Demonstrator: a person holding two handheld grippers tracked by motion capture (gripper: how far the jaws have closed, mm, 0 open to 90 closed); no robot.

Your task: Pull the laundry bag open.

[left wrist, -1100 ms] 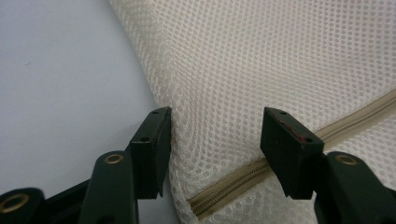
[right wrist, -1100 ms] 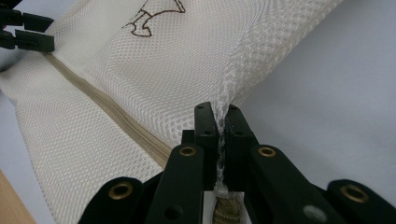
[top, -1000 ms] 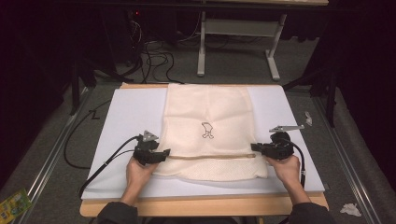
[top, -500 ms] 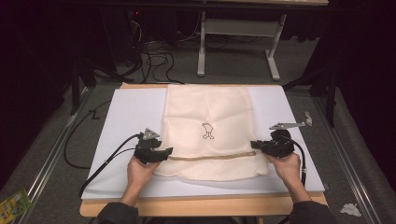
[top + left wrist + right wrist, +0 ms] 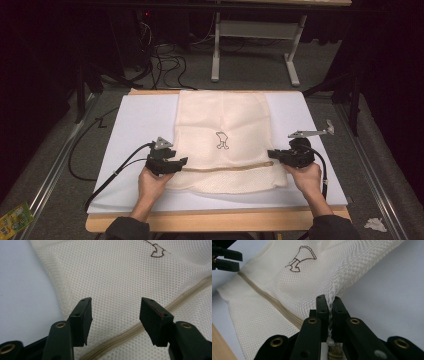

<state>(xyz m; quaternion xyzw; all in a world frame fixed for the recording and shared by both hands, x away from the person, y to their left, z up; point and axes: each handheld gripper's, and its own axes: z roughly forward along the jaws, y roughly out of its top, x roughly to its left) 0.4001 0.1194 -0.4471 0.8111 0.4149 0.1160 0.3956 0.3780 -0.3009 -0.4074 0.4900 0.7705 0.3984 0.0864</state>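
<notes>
We are looking down on a cream mesh bag (image 5: 225, 145) lying flat on the white mat (image 5: 135, 130), stretching from the table's centre toward 12 o'clock. A beige zipper band (image 5: 225, 168) is crossing the bag near its 6 o'clock end.

Left gripper (image 5: 181, 161): we are seeing it sitting at the bag's 9 o'clock edge, level with the zipper band. In the left gripper view its jaws are standing wide apart over the mesh (image 5: 117, 287), nothing between them; the zipper band (image 5: 190, 293) is running off toward 3 o'clock beside the right-hand jaw, and the brown embroidered mark (image 5: 155, 251) is lying ahead at 1 o'clock.

Right gripper (image 5: 272, 154): it is sitting at the bag's 3 o'clock edge, at the zipper band's end. In the right gripper view the jaws are pinching a raised fold of mesh (image 5: 330, 303) between them, the fabric pulling up into a ridge toward 1 o'clock. The embroidered mark (image 5: 300, 258) is lying at 11 o'clock from that grip.
</notes>
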